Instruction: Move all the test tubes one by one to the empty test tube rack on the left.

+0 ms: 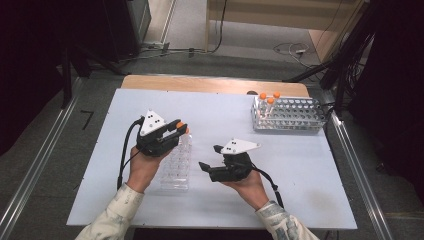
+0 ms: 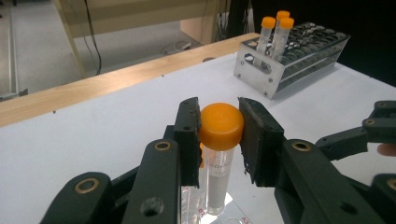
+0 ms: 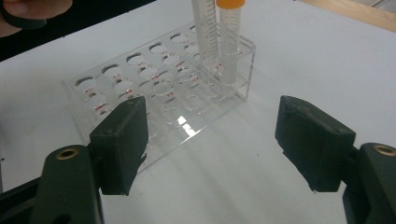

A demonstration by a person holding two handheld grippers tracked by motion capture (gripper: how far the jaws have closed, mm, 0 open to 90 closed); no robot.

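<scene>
On the left of the table (image 1: 220, 205), the left gripper (image 1: 181, 127) is clamped on the orange cap of a tube (image 2: 220, 140), whose lower end stands in or just above a hole at the far end of the clear rack (image 1: 177, 167); the left gripper view shows both pads touching the cap, one on each side. Whether the tube is fully seated or partly raised cannot be told. Beside it in the same rack, the right gripper view shows a second tube (image 3: 205, 32) whose cap is cut off by the top edge, so two tubes seem to be at this rack. Right of the rack, the right gripper (image 1: 210, 159) hovers low over bare table with its jaws spread wide, holding nothing. Farther right, near the back edge, the metal rack (image 1: 290, 117) holds three orange-capped tubes (image 1: 270, 100) at its left end, the rest of its holes empty. Judged from this, the moving of tubes between the racks is partway: most of the clear rack's holes stand open, three tubes sit in the metal rack, and the gripped one is mid-handling
</scene>
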